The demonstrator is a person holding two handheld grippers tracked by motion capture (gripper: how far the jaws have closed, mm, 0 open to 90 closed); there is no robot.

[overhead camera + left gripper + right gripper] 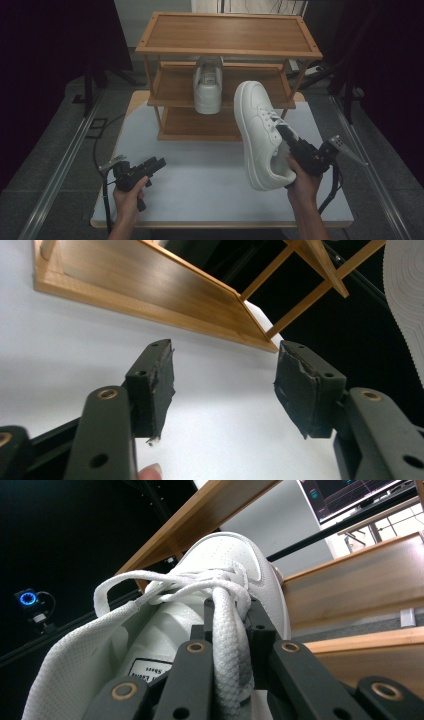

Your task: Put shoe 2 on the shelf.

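White sneaker (260, 135) hangs clamped by its tongue in the right gripper (287, 137); left gripper (155, 165) gapes empty.

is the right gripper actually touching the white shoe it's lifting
Touching. In the right gripper view, the right gripper has its jaws clamped on the white shoe at its tongue and laces.

Beyond my jaws stood a wooden shoe rack (227, 32), a second white sneaker (208, 85) on its middle shelf; a monitor (350, 495) glowed farther off.
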